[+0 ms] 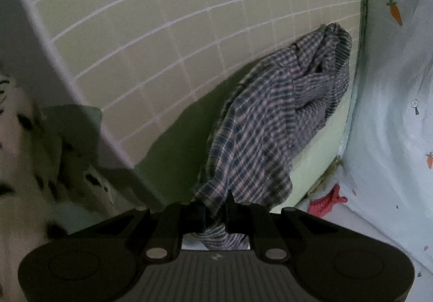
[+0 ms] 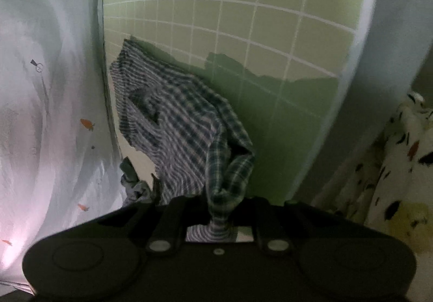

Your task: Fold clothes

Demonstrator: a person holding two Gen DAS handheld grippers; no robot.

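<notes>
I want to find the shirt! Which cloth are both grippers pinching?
The checked shirt. Both the left gripper and right gripper grip it; the carrot-print sheet and spotted cloth lie untouched.

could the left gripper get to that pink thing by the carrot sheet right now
Probably not as things stand: the left gripper is shut on the plaid shirt, so it has no free grip. The pink item lies uncovered nearby, beside the carrot sheet.

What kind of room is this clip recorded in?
Probably a bedroom at home: a white carrot-print sheet, a green grid mat as work surface, and a plaid shirt held by the left gripper and right gripper.
</notes>
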